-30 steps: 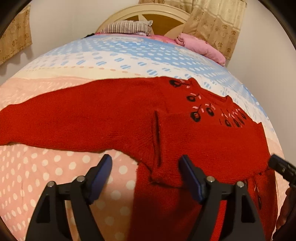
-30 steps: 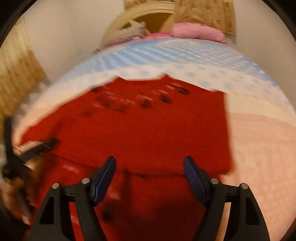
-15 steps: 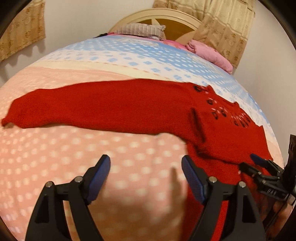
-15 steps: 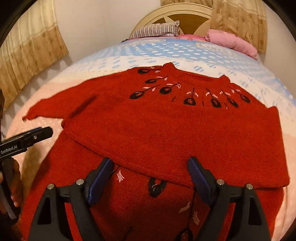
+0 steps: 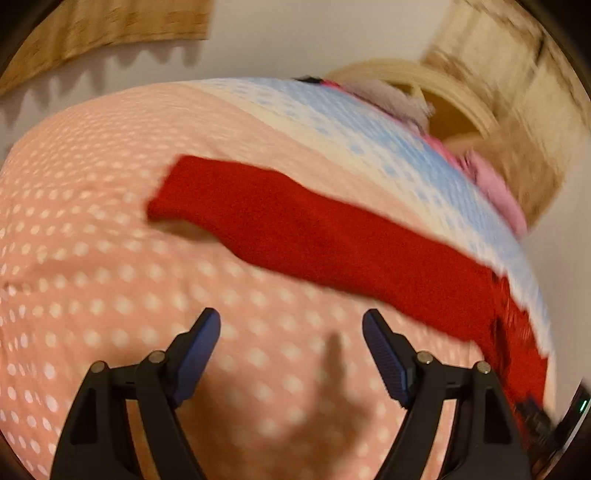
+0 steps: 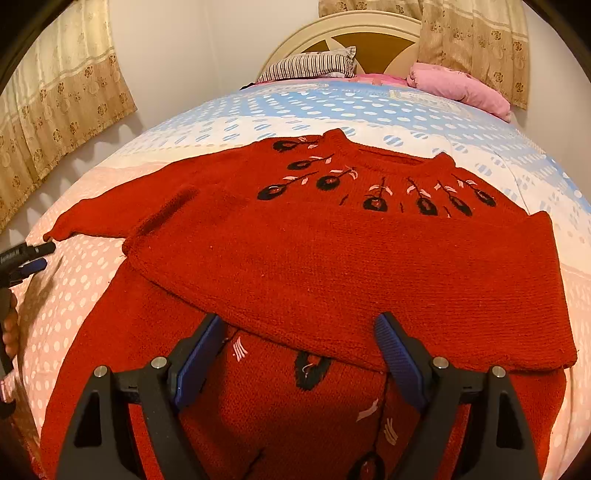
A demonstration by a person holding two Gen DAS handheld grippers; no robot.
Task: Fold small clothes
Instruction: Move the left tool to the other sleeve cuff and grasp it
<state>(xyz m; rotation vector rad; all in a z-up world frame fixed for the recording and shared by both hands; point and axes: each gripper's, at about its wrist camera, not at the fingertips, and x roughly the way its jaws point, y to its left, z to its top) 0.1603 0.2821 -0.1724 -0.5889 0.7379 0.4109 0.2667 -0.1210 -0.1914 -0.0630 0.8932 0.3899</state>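
Bedroom scene for us: a bed dressed in a spotted bedspread [image 6: 369, 110], pink with white dots near us and blue-and-white farther up, running to a cream headboard [image 6: 343, 29] with a striped pillow [image 6: 310, 66] and a pink pillow [image 6: 458, 88] against it. Tan floral curtains [image 6: 55, 103] hang on the left wall and behind the headboard.

Starting on our left, our left gripper [image 5: 291, 326] hangs over bare pink bedspread with its blue pads spread wide and nothing between them. That view is smeared with motion blur, but we can make out the sweater's left sleeve [image 5: 295, 229] stretched flat across the bed just ahead of the fingers, not touching them. From the right wrist view we catch the same gripper's tip at the far left edge, close by the sleeve's cuff.

Moving across, the red knit sweater [image 6: 332, 258] lies face up in the middle of the bed, neckline toward the headboard, black flower embroidery [image 6: 373, 203] ringing the collar. Its right sleeve is folded across the chest as a broad band, ending near the left armpit.

On the right, our right gripper [image 6: 299, 332] hovers over the sweater's lower body, pads parted and empty, the folded band's lower edge just in front of the fingertips.
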